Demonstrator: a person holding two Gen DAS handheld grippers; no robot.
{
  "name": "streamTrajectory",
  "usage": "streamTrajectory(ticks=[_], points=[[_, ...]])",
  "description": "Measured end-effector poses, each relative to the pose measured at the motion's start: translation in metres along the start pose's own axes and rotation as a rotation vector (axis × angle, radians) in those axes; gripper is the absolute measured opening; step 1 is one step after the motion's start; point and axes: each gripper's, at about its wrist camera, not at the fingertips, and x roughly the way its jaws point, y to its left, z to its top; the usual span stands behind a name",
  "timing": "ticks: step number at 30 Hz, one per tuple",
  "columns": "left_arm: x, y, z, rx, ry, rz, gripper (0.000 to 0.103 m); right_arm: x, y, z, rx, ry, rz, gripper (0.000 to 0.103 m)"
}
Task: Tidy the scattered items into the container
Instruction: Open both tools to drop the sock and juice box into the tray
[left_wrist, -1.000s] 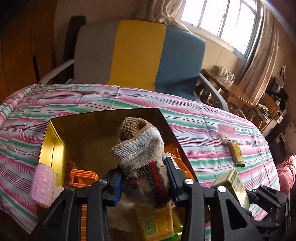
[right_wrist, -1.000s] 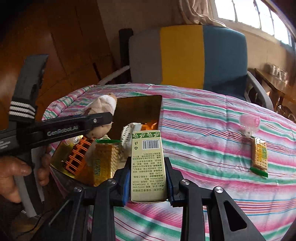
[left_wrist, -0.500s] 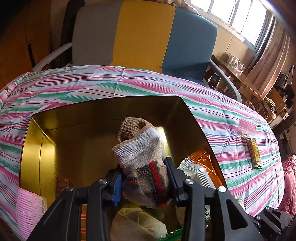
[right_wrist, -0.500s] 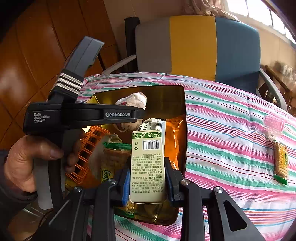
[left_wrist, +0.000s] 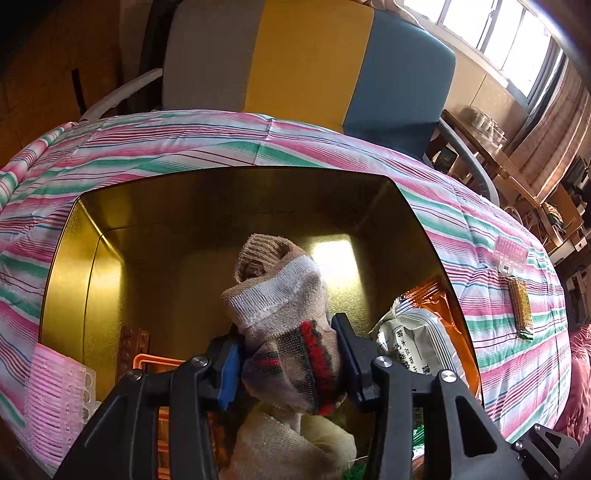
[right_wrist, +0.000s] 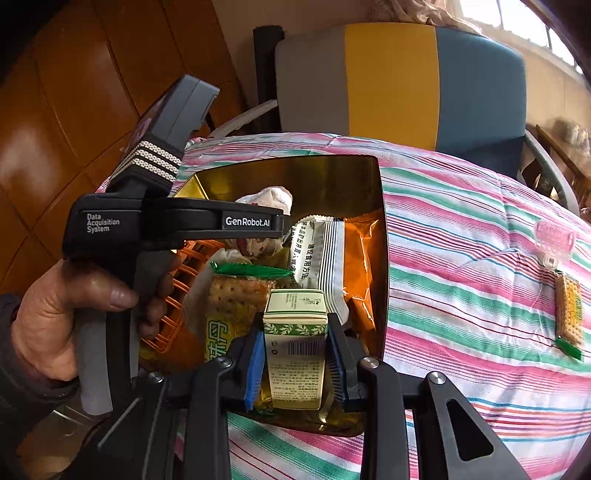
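Note:
A gold tin box (left_wrist: 88, 280) stands on the striped bedspread; it also shows in the right wrist view (right_wrist: 332, 173). My left gripper (left_wrist: 286, 363) is shut on a beige sock (left_wrist: 280, 306) with a red and green band, held over the box's near part. My right gripper (right_wrist: 295, 363) is shut on a small white and green carton (right_wrist: 295, 332), tilted down over the box's near edge. Inside lie a cracker pack (right_wrist: 229, 306), a white sachet (right_wrist: 321, 258), an orange wrapper (right_wrist: 364, 251), an orange basket (right_wrist: 177, 291) and another sock (left_wrist: 280, 446).
A pink hair roller (right_wrist: 554, 240) and a cracker pack (right_wrist: 569, 310) lie on the bedspread (right_wrist: 461, 258) to the right of the box. Another pink roller (left_wrist: 55, 398) stands at the box's near left. A grey, yellow and blue chair (left_wrist: 306, 62) stands behind the bed.
Both grippers have moved forward over the box. The carton has tipped down toward the box. The sock has come lower and further inside the box's opening.

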Motion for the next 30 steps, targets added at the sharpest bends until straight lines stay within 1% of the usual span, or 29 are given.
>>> streamTrajectory(ticks=[4, 7, 13, 16, 20, 22, 26, 28, 30], points=[[-0.004, 0.004, -0.002, -0.014, -0.003, -0.02, 0.054, -0.001, 0.0, -0.001, -0.001, -0.001, -0.004, 0.031], [-0.012, 0.004, -0.002, -0.011, -0.023, -0.05, 0.058, -0.004, 0.001, 0.0, 0.002, -0.01, 0.001, 0.033], [-0.034, 0.013, -0.003, -0.062, -0.062, -0.077, 0.059, -0.009, 0.003, 0.001, 0.008, -0.021, 0.006, 0.035], [-0.046, 0.014, -0.009, -0.067, -0.082, -0.074, 0.059, -0.012, 0.002, 0.0, 0.024, -0.026, 0.014, 0.035], [-0.065, 0.009, -0.018, -0.066, -0.114, -0.079, 0.061, -0.028, 0.002, -0.002, 0.046, -0.058, 0.027, 0.035], [-0.074, 0.002, -0.024, -0.052, -0.13, -0.079, 0.062, -0.037, -0.001, -0.004, 0.06, -0.073, 0.024, 0.036], [-0.085, -0.022, -0.032, 0.009, -0.142, -0.092, 0.063, -0.051, -0.019, -0.012, 0.116, -0.097, -0.004, 0.042], [-0.086, -0.038, -0.033, 0.038, -0.135, -0.114, 0.064, -0.058, -0.035, -0.018, 0.158, -0.104, -0.034, 0.048], [-0.087, -0.054, -0.033, 0.068, -0.127, -0.135, 0.064, -0.063, -0.054, -0.027, 0.203, -0.107, -0.075, 0.053]])
